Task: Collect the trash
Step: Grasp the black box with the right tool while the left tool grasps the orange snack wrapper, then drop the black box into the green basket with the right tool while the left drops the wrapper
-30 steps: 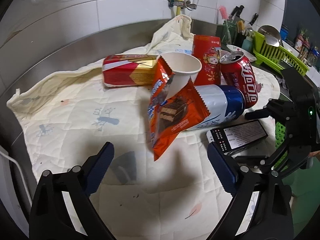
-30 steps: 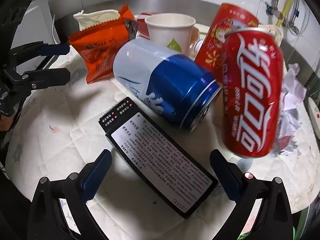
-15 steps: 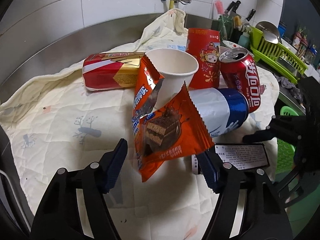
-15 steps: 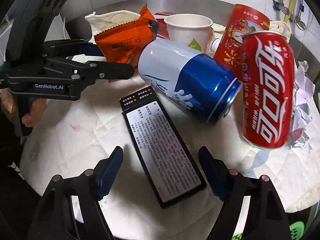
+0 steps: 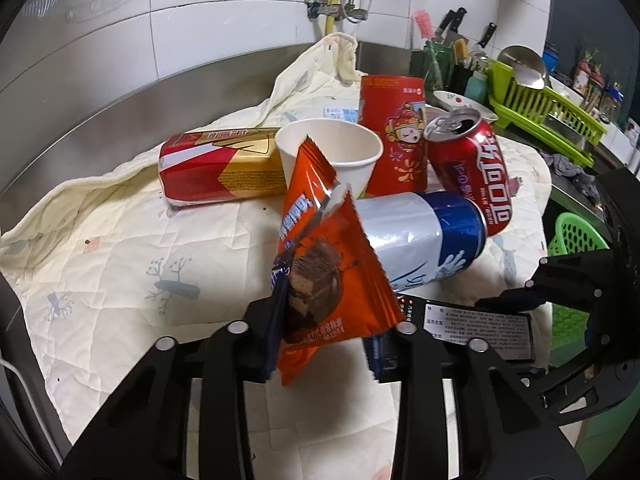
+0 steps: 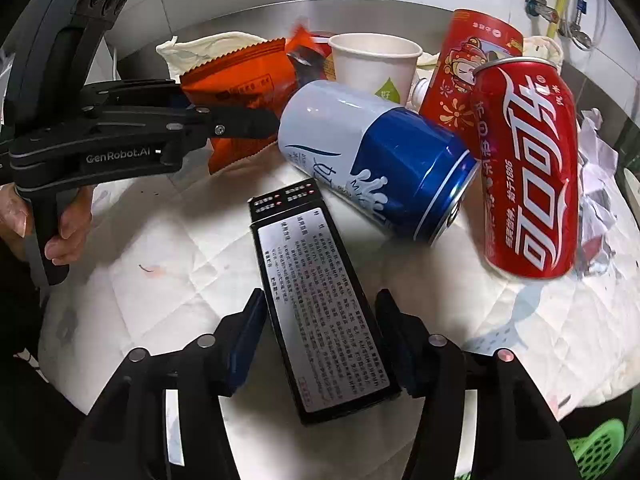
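My left gripper (image 5: pixel 326 340) has its fingers around the lower end of an orange snack wrapper (image 5: pixel 328 280), close to its sides; contact is unclear. The wrapper also shows in the right wrist view (image 6: pixel 240 80). My right gripper (image 6: pixel 320 340) has its fingers on either side of a flat black box (image 6: pixel 320 312), touching or nearly touching it. The box also shows in the left wrist view (image 5: pixel 480 328). A blue and white can (image 6: pixel 372 160) lies on its side. A red cola can (image 6: pixel 528 168) leans beside it. All rest on a cream quilted cloth (image 5: pixel 120 260).
A white paper cup (image 5: pixel 332 156), a tall red cup (image 5: pixel 392 136) and a red and gold packet (image 5: pixel 216 168) lie behind the wrapper. Crumpled paper (image 6: pixel 596 200) lies right of the cola can. A green basket (image 5: pixel 572 240) sits below the counter edge; a green dish rack (image 5: pixel 544 108) stands beyond.
Both grippers moved forward and narrowed. The left one now brackets the orange wrapper. The right one now brackets the black box.
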A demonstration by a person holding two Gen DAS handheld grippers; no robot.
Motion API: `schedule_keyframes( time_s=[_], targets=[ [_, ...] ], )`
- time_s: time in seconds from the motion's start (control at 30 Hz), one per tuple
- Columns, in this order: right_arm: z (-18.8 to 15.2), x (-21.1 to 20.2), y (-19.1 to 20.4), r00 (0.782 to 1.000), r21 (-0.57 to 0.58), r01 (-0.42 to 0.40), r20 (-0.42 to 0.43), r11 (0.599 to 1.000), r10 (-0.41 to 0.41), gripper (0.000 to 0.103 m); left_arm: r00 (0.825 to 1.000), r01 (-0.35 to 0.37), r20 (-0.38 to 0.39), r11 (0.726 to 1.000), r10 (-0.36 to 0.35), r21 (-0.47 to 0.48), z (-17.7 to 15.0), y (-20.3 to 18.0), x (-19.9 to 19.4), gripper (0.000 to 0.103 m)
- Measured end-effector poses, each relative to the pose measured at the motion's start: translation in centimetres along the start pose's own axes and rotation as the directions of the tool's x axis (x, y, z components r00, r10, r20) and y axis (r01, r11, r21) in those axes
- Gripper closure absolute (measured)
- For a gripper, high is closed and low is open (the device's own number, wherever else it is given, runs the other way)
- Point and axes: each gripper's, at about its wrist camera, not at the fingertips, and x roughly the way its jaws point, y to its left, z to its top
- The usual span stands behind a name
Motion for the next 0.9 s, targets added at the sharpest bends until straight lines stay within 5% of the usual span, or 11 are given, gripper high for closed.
schedule_keyframes(
  time_s=[0.2,0.63,0.9],
  targets=[
    [-1.2,-1.1,0.3,0.999,0.062,0.005,0.033,0.998,-0.007,0.056,1.000,0.010,0.021,1.000,-0.010,-0.021,-0.5,0.5,-1.6,0.083],
    [-3.6,-5.7,0.5,0.988,0.168,0.022,0.147,0.986,-0.047,0.059,0.992,0.070,0.103,0.997,-0.071,0.006,-0.6,-0.6,-6.7,0.085],
    [-5.7,-11.0,-1.3,0.954,0.288,0.124,0.229,0.950,-0.194,0.059,0.982,0.139,0.123,0.988,-0.146,0.063,0.0,-3.1,-8.0,0.085]
  ],
)
